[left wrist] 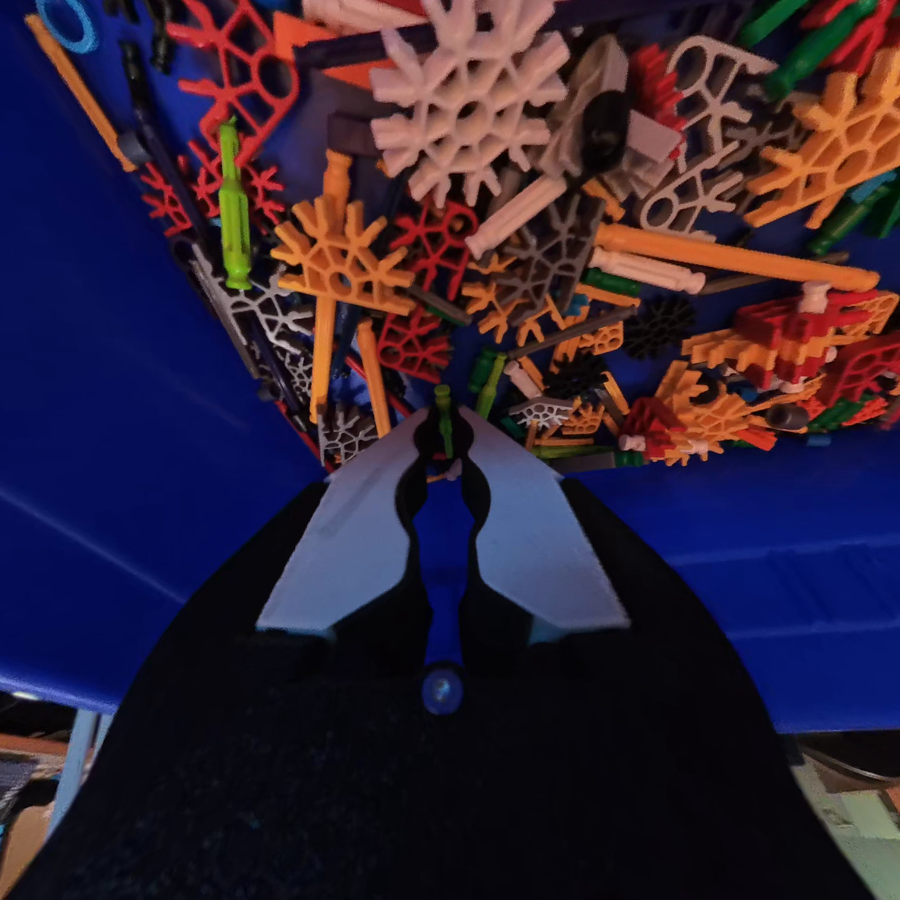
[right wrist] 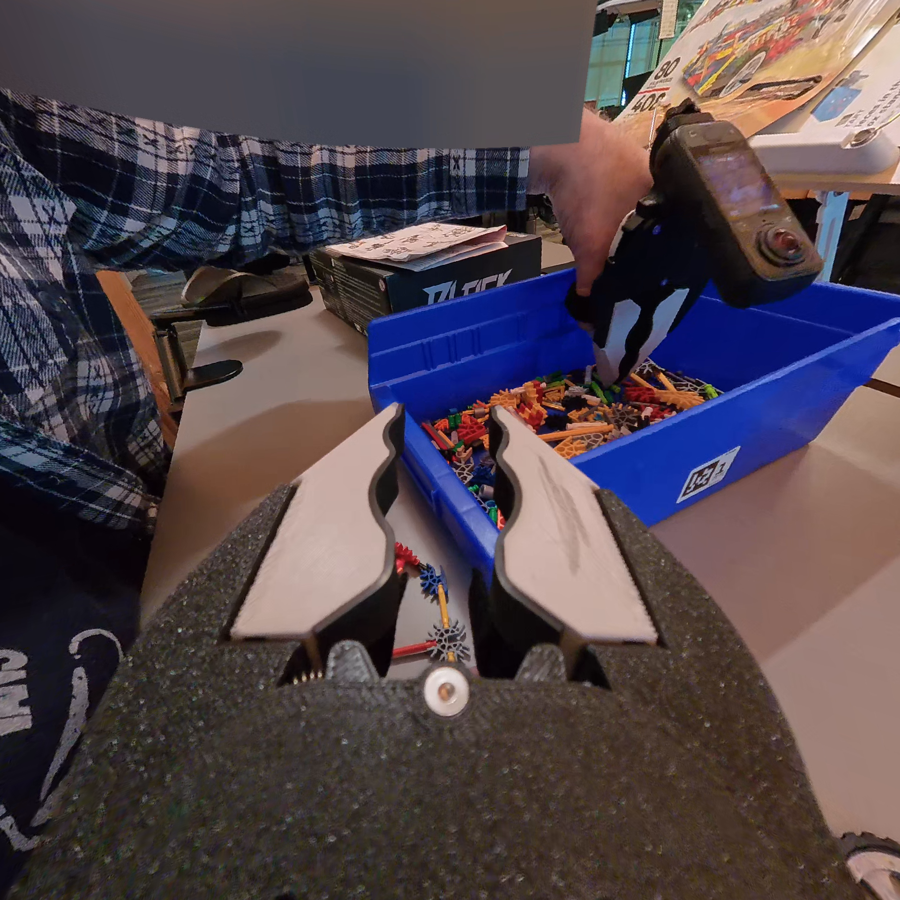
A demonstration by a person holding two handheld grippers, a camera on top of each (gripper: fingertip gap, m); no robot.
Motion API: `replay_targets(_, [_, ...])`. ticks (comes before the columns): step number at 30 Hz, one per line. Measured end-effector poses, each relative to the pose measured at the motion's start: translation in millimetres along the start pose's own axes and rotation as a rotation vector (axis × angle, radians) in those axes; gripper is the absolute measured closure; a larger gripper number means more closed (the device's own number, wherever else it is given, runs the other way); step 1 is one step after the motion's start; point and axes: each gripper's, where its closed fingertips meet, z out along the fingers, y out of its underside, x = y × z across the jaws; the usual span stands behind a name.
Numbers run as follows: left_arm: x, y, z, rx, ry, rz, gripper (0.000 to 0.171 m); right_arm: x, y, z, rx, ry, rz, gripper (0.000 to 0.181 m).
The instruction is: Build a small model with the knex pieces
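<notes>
We find a short lime-green plastic rod (left wrist: 444, 422) clamped between the tips of the left tongs (left wrist: 444, 431), which are closed on it with only the rod's thickness between the jaws. The rod's long axis runs in line with the jaws, one end projecting just past the tips toward the pile. The rod sits at the near edge of a heap of mixed plastic construction pieces (left wrist: 511, 253): orange fan-shaped connectors, red connectors, a large pale pink snowflake-shaped connector (left wrist: 467, 107), grey lattice pieces and orange rods. We cannot tell whether the rod touches the pieces under it.

All of this lies inside a deep blue plastic bin (right wrist: 759, 428), which stands on the pale tabletop (right wrist: 779, 560) toward its far right region. In the right wrist view, the left tongs (right wrist: 614, 377) dip into the far half of the bin, held by a hand (right wrist: 591, 195) from a plaid sleeve (right wrist: 243, 195).

The right tongs (right wrist: 445, 419) are wide open and hold nothing. They hover outside the bin, just beside its near left corner. The left tongs are therefore the nearer to the rod. Below the right jaws, a small assembly of red, blue and dark connectors joined by yellow and red rods (right wrist: 436, 609) lies on the tabletop. A black cardboard box (right wrist: 428, 287) topped with a printed sheet stands beyond the bin.
</notes>
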Motion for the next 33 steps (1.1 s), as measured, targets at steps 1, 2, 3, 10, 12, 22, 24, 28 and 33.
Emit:
replay_targets(1, [0.1,0.2,-0.1,-0.007,-0.009,0.015,0.168,-0.1,-0.3,-0.2,0.001,0.000,0.000,0.148])
replay_targets(2, [0.1,0.1,-0.4,-0.011,-0.015,0.019,0.168,0.0,-0.4,-0.4,0.002,0.000,0.000,0.148])
replay_targets(3, [-0.9,-1.1,-1.0,-0.004,-0.024,0.022,0.168,0.1,-0.3,-0.6,0.002,0.001,0.000,0.148])
replay_targets(10, [-5.6,-9.7,-34.6,0.112,-0.134,-0.013,0.168,2.0,-0.4,-2.0,0.001,0.016,-0.014,0.148])
replay_targets(12, [0.7,-15.4,-52.8,0.180,-0.156,-0.027,0.168,1.2,0.7,-1.3,-0.006,0.020,-0.028,0.148])
replay_targets(22, [47.0,-48.2,-146.4,0.657,-0.214,-0.170,0.168,2.9,1.2,-1.5,-0.014,0.066,-0.080,0.148])
replay_targets(24, [60.6,-55.7,-162.5,0.793,-0.189,-0.211,0.168,5.3,0.9,-1.1,-0.013,0.091,-0.084,0.150])
replay_targets(28, [91.5,-69.8,-188.0,1.039,-0.112,-0.282,0.168,12.9,-5.0,-0.1,-0.023,0.178,-0.068,0.148])
replay_targets(33, [132.4,-92.1,-212.7,1.281,-0.025,-0.317,0.169,14.2,-22.8,4.6,-0.006,0.203,0.006,0.149])
